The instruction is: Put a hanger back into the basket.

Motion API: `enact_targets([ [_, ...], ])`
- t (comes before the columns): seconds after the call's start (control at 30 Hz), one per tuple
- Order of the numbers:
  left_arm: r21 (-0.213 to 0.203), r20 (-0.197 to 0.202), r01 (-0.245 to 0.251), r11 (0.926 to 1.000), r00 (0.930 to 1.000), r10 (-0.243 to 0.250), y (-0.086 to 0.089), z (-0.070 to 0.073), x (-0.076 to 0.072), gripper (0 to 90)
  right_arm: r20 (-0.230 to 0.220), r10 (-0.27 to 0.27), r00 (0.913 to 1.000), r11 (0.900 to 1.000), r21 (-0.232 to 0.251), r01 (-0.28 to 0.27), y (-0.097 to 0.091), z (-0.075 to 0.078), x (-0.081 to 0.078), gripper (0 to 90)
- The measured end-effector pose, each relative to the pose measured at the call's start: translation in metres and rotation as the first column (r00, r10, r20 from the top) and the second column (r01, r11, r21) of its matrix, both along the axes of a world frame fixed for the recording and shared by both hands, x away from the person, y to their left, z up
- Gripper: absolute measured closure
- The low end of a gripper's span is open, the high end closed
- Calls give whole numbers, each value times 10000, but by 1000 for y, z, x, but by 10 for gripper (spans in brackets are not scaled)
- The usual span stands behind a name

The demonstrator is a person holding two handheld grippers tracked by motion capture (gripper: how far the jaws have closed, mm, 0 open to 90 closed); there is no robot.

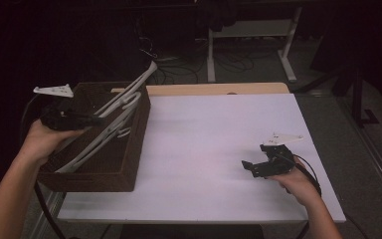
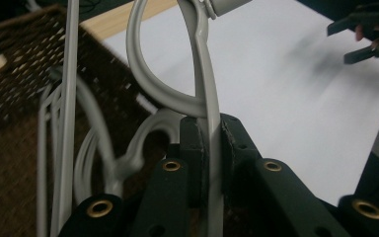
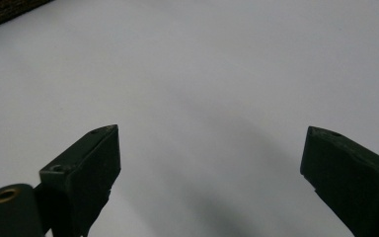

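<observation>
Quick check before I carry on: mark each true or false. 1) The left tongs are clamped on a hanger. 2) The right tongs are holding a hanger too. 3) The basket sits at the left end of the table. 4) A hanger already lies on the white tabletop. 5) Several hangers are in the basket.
1) True: the left tongs grip the thin bar of a white hanger.
2) False: the right tongs stand open with nothing between them, over the table.
3) True: the brown woven basket is at the left end.
4) False: the white top is bare.
5) True: more white hangers lean in it.
</observation>
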State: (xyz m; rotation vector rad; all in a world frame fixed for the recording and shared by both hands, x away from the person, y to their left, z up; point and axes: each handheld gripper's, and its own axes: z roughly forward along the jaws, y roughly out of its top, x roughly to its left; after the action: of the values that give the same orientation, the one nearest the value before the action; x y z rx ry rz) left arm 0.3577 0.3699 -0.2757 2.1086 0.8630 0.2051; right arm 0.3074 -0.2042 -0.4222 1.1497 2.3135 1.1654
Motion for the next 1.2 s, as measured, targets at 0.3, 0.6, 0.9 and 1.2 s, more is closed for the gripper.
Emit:
enact_targets([
  [0.3, 110, -543, -447, 9989, 9975, 452, 38, -30, -5, 822, 8, 3, 10000, 10000, -41, -3, 1, 0, 1, 79],
  [0.6, 278, -1097, -613, 9977, 9919, 640, 46, -51, -2, 821, -45, -3, 10000, 10000, -48, 3, 3, -1, 2, 78],
  [0.9, 575, -571, -1272, 9902, 9898, 1304, 51, -65, 2, 526, 1, 26, 10000, 10000, -33, -26, 2, 1, 2, 78],
  [1.2, -557, 267, -892, 9945, 9955, 908, 30, -42, -10, 310, 161, 60, 9999, 10000, 64, -61, 1, 10, -1, 79],
])
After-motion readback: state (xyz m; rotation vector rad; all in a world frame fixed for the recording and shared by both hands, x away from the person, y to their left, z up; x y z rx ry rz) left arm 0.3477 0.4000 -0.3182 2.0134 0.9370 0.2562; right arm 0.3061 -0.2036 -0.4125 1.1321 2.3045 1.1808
